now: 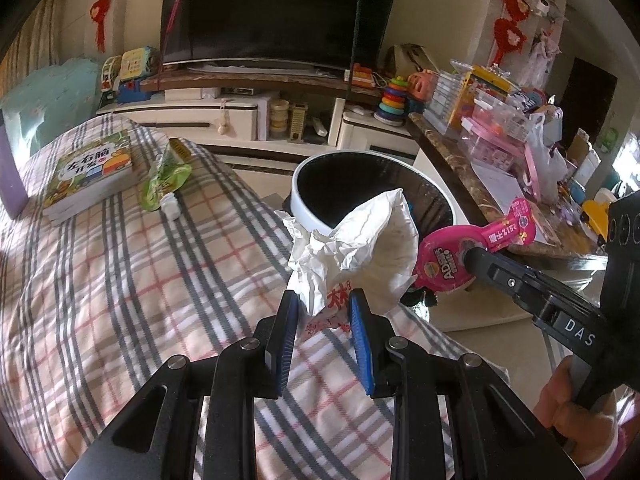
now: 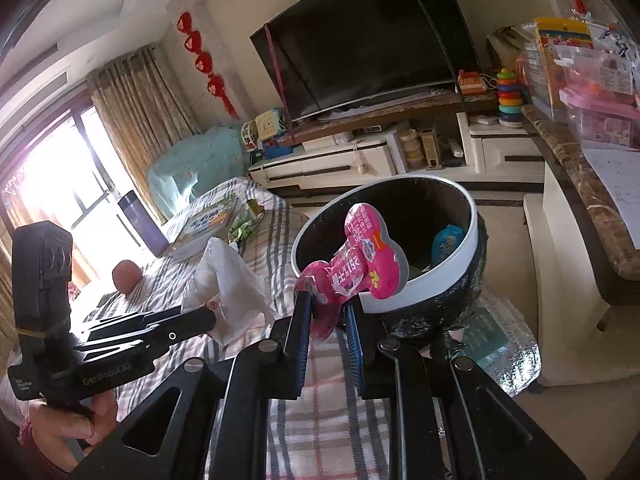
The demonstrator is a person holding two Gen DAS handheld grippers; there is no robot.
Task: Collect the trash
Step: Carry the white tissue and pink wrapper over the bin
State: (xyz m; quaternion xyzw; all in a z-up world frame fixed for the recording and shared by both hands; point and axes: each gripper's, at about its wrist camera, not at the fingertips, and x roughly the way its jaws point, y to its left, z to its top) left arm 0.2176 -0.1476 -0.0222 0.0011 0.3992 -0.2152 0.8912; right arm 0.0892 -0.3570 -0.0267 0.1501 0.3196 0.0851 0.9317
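Observation:
My left gripper (image 1: 323, 300) is shut on a crumpled white paper bag (image 1: 360, 248) with red print, held above the plaid-covered table edge, just short of the bin. My right gripper (image 2: 326, 308) is shut on a pink snack packet (image 2: 360, 256), which reaches over the near rim of the round bin (image 2: 452, 276). The bin (image 1: 304, 204) has a white rim and a dark inside; a blue wrapper (image 2: 448, 242) lies in it. In the left wrist view the pink packet (image 1: 452, 256) hangs at the bin's right side. A green pouch (image 1: 166, 174) with a white cap lies on the cloth.
A picture book (image 1: 90, 174) and a purple bottle (image 2: 140, 220) rest on the plaid table (image 1: 120, 280). A marble-topped counter (image 2: 580, 216) crowded with toys and boxes runs along the right. Behind the bin stand a TV (image 1: 276, 12) and a white cabinet (image 1: 192, 118).

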